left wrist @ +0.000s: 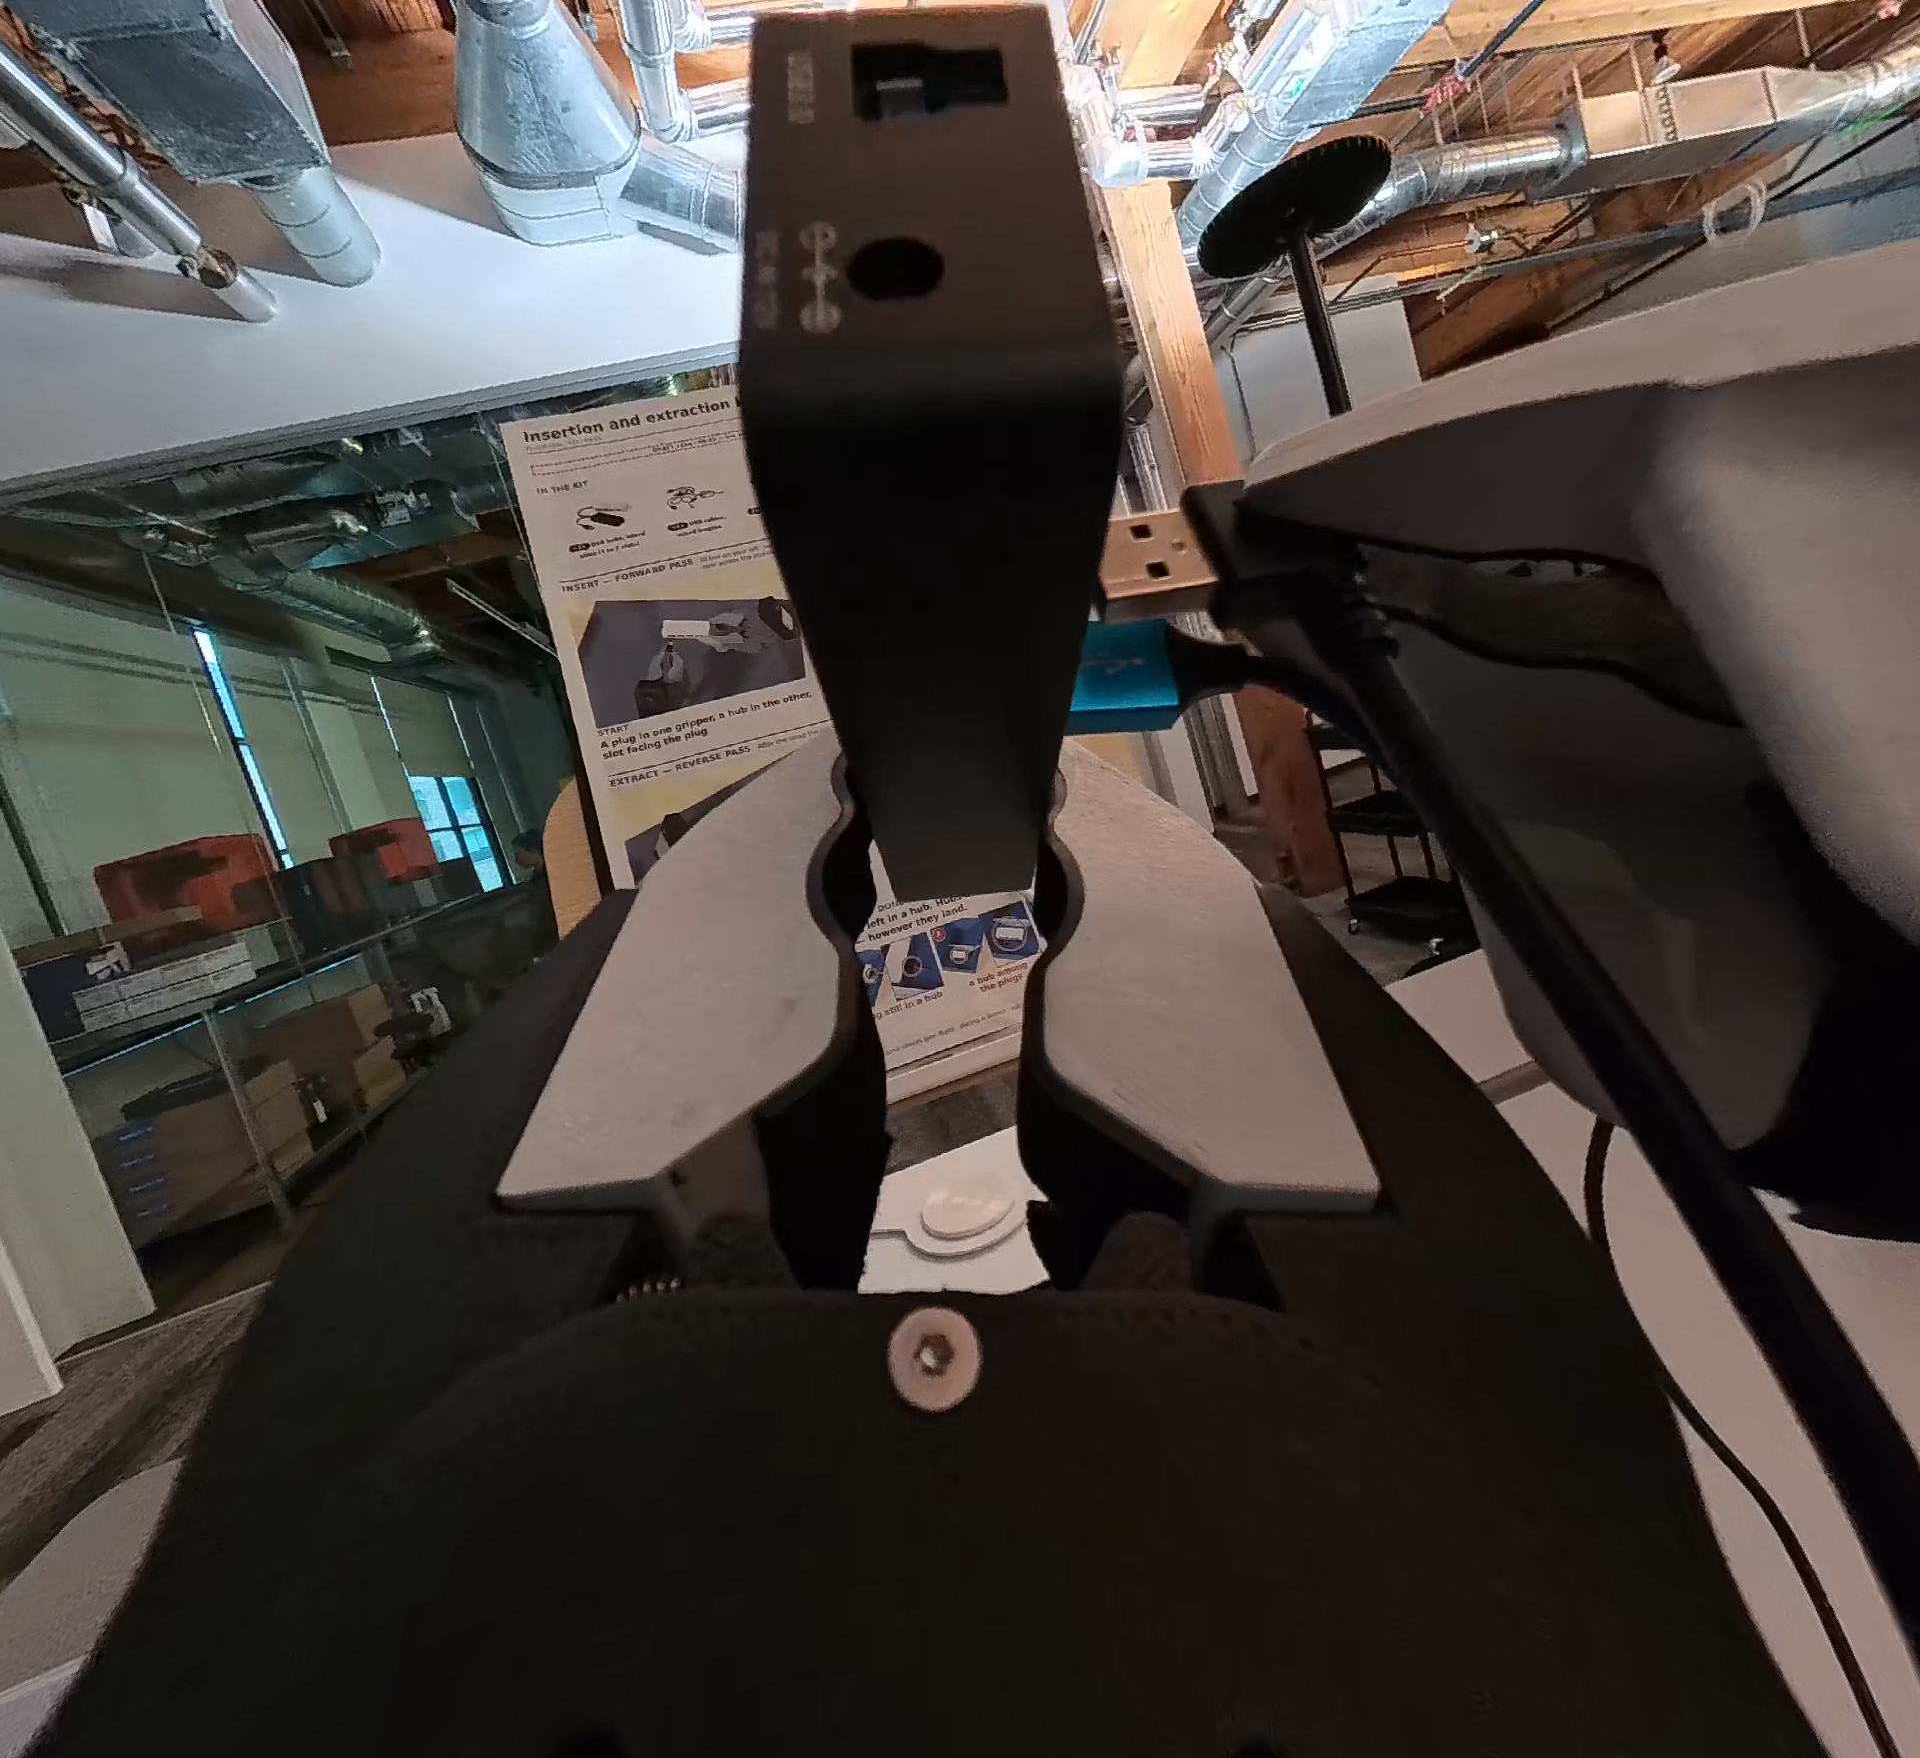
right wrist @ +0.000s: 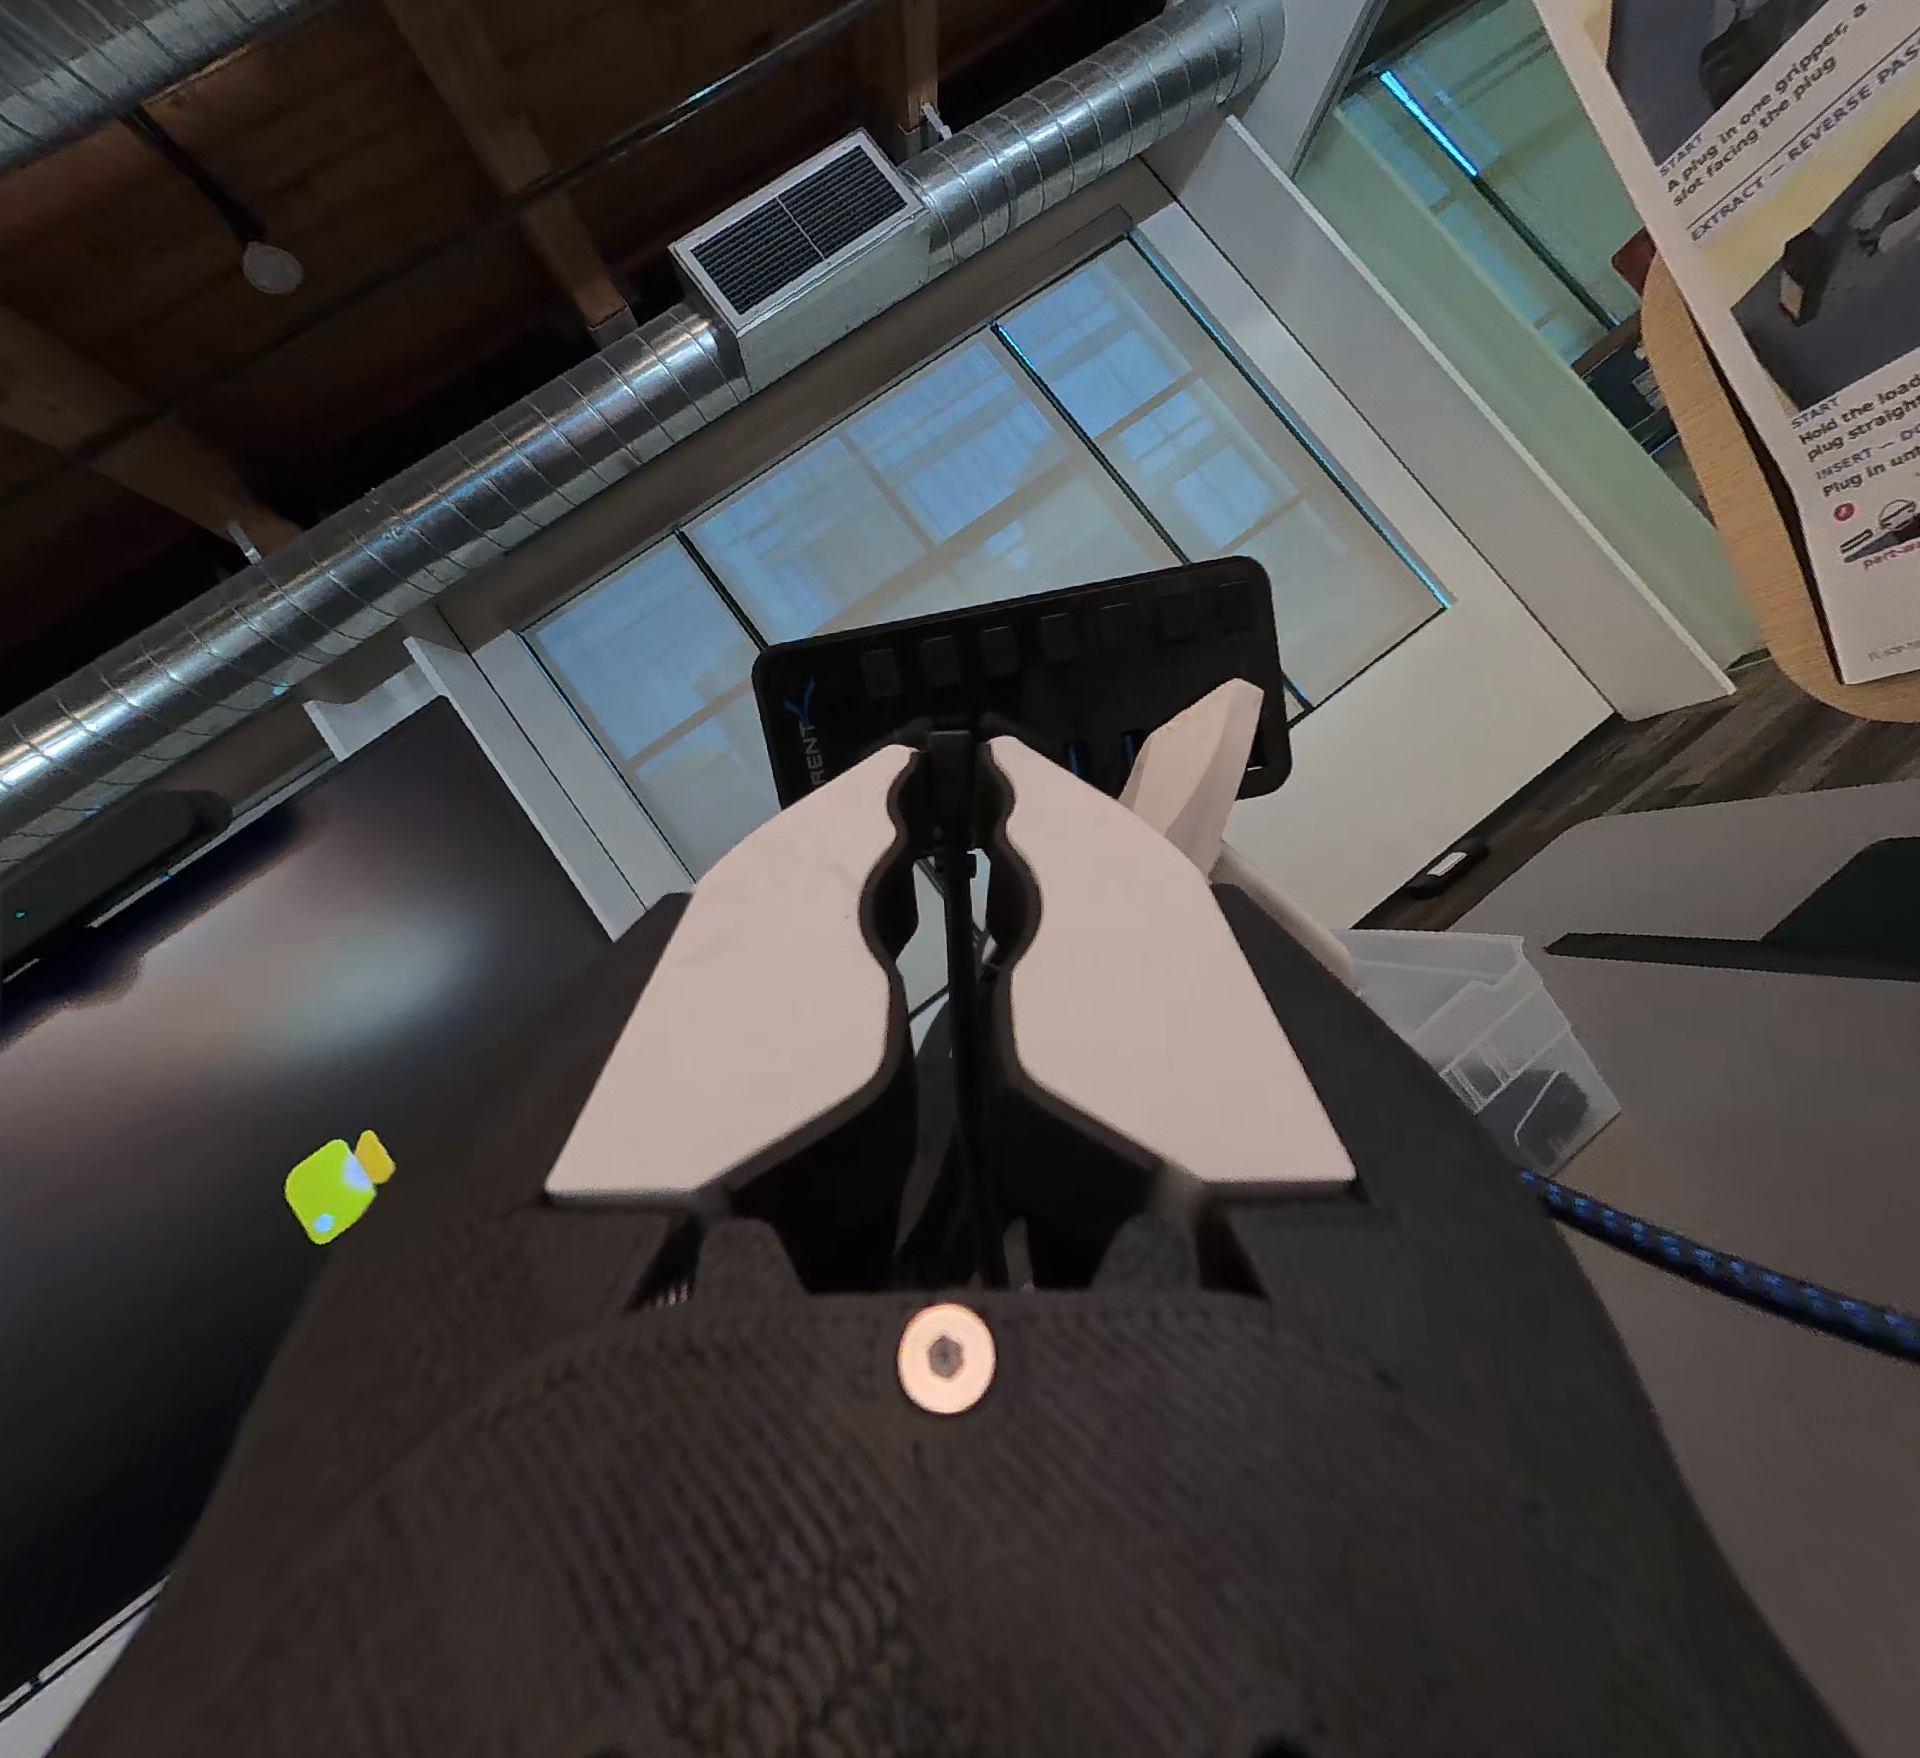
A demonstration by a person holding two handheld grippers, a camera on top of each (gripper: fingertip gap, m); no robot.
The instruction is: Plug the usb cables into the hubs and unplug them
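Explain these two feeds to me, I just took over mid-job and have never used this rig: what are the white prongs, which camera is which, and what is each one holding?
There is no robot arm here. A person carries two handheld grippers, each with a camera looking forward along its two white fingers.

The left wrist view shows the left gripper clamped on the lower end of a black USB hub, held upright toward the ceiling. From the right comes the right gripper, holding a black cable whose silver USB plug sits at the hub's side edge; whether it has entered a port is hidden. Behind it is a blue plug.

The right wrist view shows the same meeting from the other side: the right gripper, shut on the cable plug, faces the hub, with a left finger beside it.

No work surface is clearly visible; both cameras point mostly at ceiling and windows.
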